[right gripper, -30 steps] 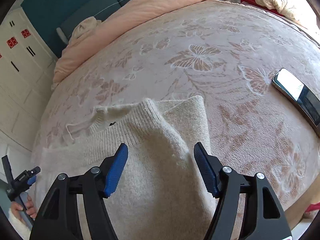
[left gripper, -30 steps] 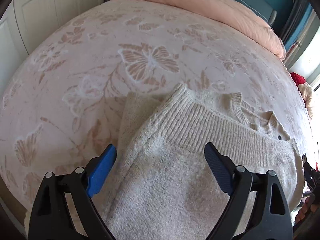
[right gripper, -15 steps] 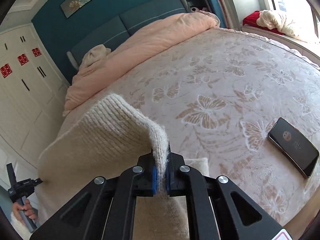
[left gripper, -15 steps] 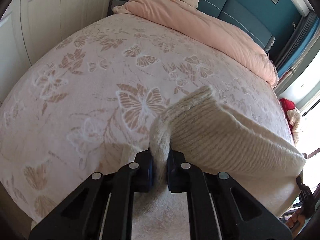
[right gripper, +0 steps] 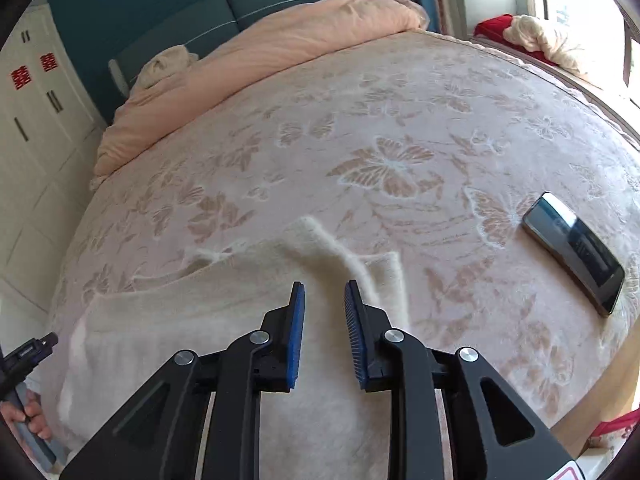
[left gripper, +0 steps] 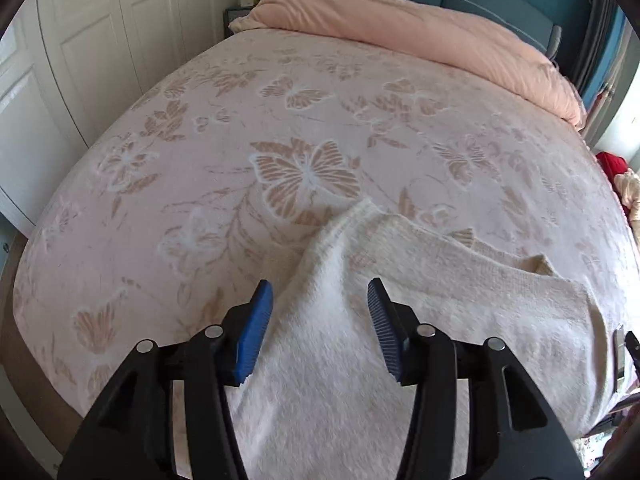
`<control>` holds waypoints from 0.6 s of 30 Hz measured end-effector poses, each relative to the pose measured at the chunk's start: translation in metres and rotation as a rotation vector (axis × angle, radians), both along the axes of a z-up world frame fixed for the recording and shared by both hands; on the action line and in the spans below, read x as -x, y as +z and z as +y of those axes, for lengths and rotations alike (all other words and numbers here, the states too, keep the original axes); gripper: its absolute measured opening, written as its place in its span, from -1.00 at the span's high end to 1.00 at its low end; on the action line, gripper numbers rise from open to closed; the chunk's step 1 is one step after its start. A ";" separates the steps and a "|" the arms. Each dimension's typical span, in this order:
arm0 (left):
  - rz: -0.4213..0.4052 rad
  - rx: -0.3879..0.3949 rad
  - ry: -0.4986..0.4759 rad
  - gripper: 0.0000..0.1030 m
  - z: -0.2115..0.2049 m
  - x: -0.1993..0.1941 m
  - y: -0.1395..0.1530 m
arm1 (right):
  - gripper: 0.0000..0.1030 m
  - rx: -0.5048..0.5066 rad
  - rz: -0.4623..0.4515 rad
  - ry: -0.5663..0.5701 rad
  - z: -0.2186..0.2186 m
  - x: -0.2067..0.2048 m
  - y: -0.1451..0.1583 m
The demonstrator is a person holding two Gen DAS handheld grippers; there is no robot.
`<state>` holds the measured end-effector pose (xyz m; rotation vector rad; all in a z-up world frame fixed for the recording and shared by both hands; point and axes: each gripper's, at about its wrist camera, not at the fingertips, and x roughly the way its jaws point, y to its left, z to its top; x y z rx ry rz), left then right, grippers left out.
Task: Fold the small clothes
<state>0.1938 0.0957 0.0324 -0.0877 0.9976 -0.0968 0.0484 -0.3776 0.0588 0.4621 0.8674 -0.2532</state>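
Note:
A cream knitted sweater (left gripper: 440,320) lies folded on the pink butterfly bedspread (left gripper: 240,140), near the bed's front edge. My left gripper (left gripper: 320,292) is open above the sweater's left part, with nothing between its blue pads. The sweater also shows in the right wrist view (right gripper: 240,320). My right gripper (right gripper: 324,292) is open a little over the sweater's right part, holding nothing. The sweater's folded corner (right gripper: 316,232) points away from me.
A dark phone (right gripper: 574,264) lies on the bedspread (right gripper: 400,120) to the right of the sweater. A peach duvet (left gripper: 400,28) is bunched at the head of the bed. White wardrobe doors (left gripper: 80,60) stand on the left. Red and cream cloth (right gripper: 528,36) lies by the window.
Both grippers closed on the sweater's hem edge and lifted it half a second ago. Now both have let go and stand open, and the sweater lies folded over flat.

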 end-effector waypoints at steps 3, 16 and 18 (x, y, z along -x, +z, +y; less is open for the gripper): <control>0.031 0.064 -0.085 -0.04 -0.032 0.043 -0.005 | 0.58 -0.064 -0.003 0.197 0.080 0.010 -0.003; 0.159 -0.063 -0.137 -0.07 -0.022 0.100 -0.078 | 1.00 -0.158 0.208 0.055 0.034 0.090 -0.078; 0.150 -0.031 -0.124 -0.10 -0.022 0.104 -0.070 | 0.76 -0.133 0.157 0.008 0.030 0.100 -0.060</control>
